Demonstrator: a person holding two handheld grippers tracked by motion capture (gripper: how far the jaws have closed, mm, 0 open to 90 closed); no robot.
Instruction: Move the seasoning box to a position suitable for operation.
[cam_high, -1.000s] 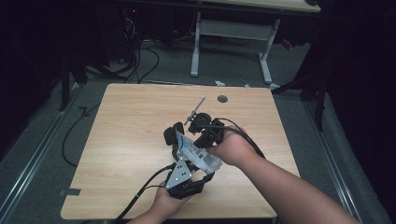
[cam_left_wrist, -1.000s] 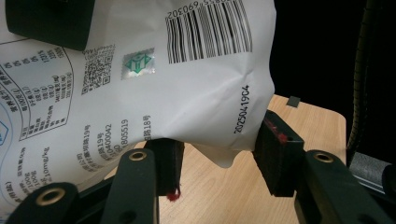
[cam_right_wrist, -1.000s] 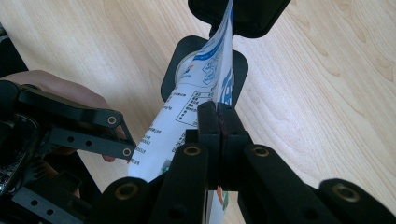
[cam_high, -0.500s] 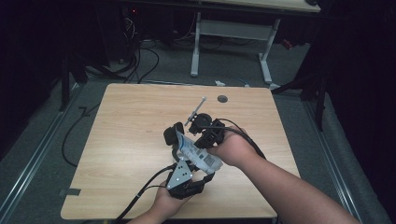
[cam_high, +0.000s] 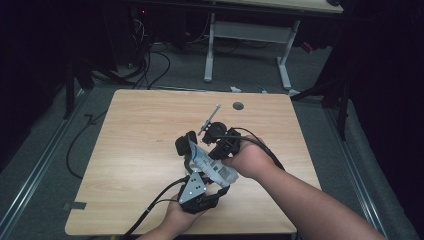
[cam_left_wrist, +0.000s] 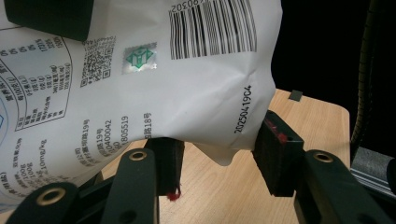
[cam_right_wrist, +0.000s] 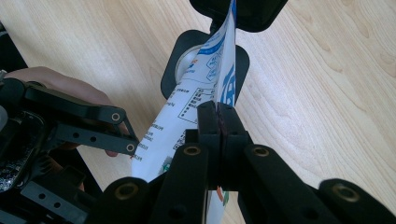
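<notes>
A white printed pouch is held over the middle of the table between both grippers. My right gripper is shut on the pouch's thin edge, with the pads pressed together on it. My left gripper comes up from below. It is open, with its jaws standing on either side of the pouch's lower corner. The pouch's barcode and small print face that camera. A black object covers the pouch's top left.
A thin metal tool lies on the table just beyond the hands. A black rounded block with a metal centre sits under the pouch's far end. A round cable hole is near the far edge. Desk legs and cables stand beyond.
</notes>
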